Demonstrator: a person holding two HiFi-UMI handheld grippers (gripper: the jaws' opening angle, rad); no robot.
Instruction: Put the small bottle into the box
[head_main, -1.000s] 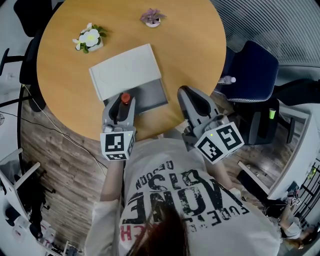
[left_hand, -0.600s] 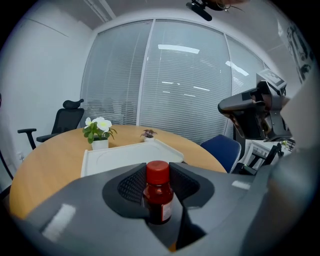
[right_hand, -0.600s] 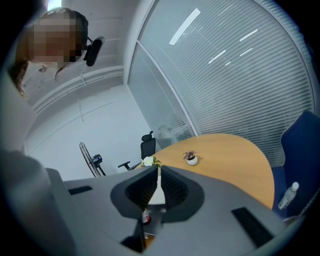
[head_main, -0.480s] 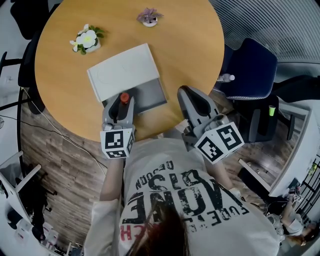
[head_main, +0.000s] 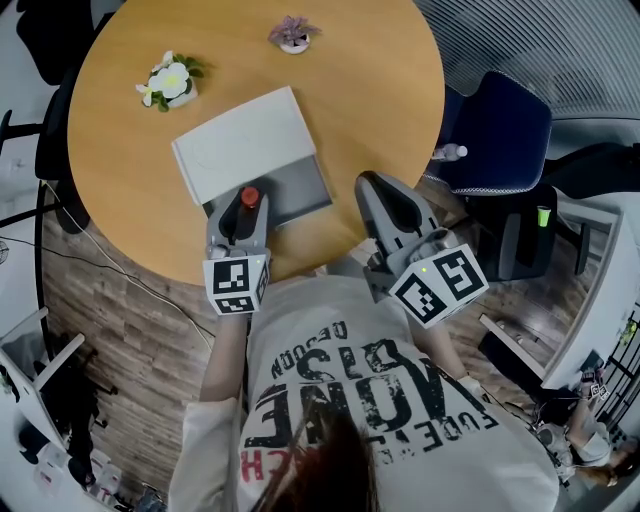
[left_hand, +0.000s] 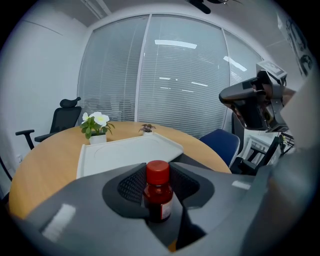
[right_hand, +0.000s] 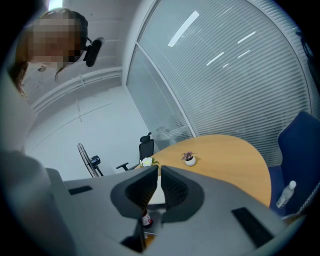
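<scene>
A small brown bottle with a red cap (head_main: 249, 197) stands upright between the jaws of my left gripper (head_main: 245, 206), which is shut on it. In the left gripper view the bottle (left_hand: 158, 196) fills the gap of that gripper (left_hand: 158, 186). It hangs over the near edge of the box, at its grey open part (head_main: 296, 188). The box's white lid (head_main: 245, 140) lies just beyond, also seen as the white lid (left_hand: 127, 152). My right gripper (head_main: 377, 190) hovers at the table's near right edge, jaws together and empty; in its own view the right gripper (right_hand: 156, 172) has the bottle (right_hand: 146, 219) below it.
A round wooden table (head_main: 370, 90) carries a white-flowered pot (head_main: 170, 80) at far left and a small purple plant (head_main: 292, 33) at the far edge. A blue chair (head_main: 497, 130) with a clear water bottle (head_main: 452, 153) stands right. A black chair (left_hand: 60, 122) stands left.
The head view has drifted slightly, so the table sits a little further left. Both grippers and the bottle hold their places.
</scene>
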